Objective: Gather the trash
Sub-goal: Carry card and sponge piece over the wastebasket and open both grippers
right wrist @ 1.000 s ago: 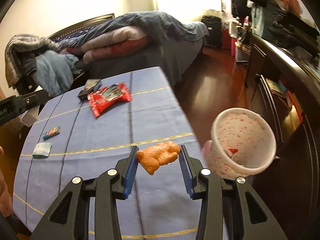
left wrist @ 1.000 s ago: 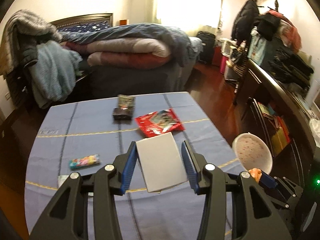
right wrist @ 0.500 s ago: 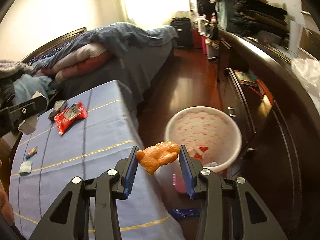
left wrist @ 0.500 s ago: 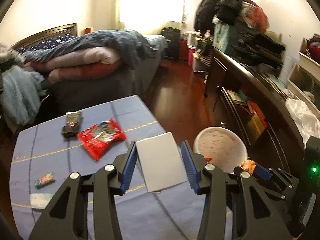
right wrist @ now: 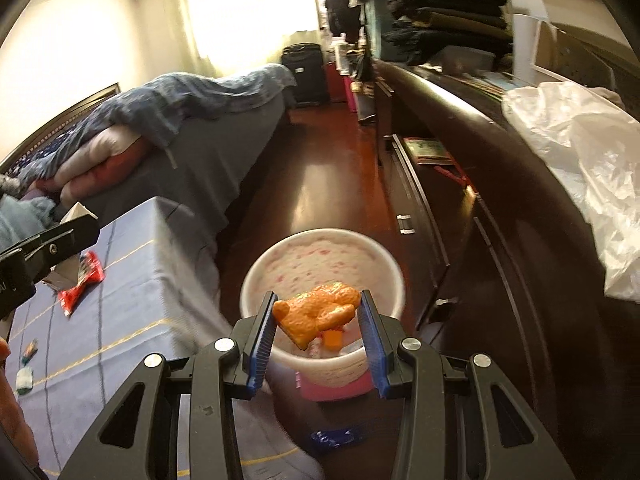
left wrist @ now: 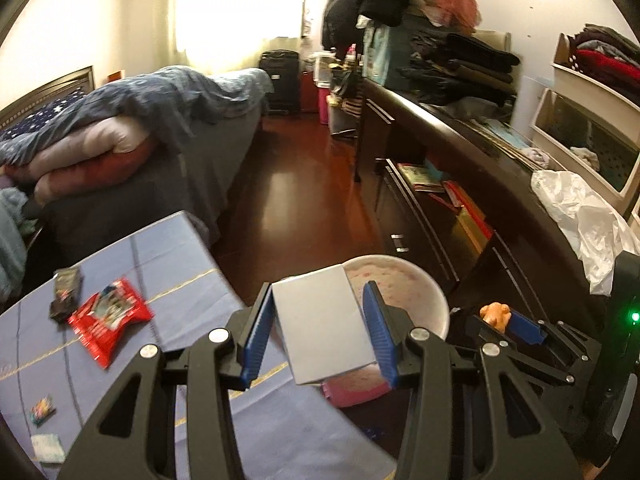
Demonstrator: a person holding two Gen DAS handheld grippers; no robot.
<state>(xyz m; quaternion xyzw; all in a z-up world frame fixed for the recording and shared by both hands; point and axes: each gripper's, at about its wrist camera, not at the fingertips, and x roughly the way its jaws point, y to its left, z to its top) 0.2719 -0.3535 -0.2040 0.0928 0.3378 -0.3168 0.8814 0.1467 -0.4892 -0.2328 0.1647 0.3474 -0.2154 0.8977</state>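
Note:
My left gripper (left wrist: 320,326) is shut on a flat white card (left wrist: 322,322) and holds it at the table's right edge, over the near rim of the white speckled trash bin (left wrist: 424,292). My right gripper (right wrist: 318,326) is shut on a crumpled orange wrapper (right wrist: 318,314) and holds it above the bin (right wrist: 376,256), which stands on the floor beside the table; some trash lies inside it. The right gripper also shows in the left wrist view (left wrist: 504,318). A red snack packet (left wrist: 108,318), a dark wrapper (left wrist: 66,292), a small colourful candy wrapper (left wrist: 42,410) and a pale folded packet (left wrist: 48,448) lie on the blue tablecloth (left wrist: 168,264).
A bed with piled blankets (left wrist: 132,136) stands behind the table. A dark dresser (left wrist: 460,168) with a white plastic bag (left wrist: 580,216) runs along the right. A blue wrapper (right wrist: 334,436) lies on the wooden floor (left wrist: 296,200) near the bin.
Both grippers have swung right from over the table toward the bin, each keeping its load. The orange wrapper now hangs over the bin's opening and the card reaches its rim.

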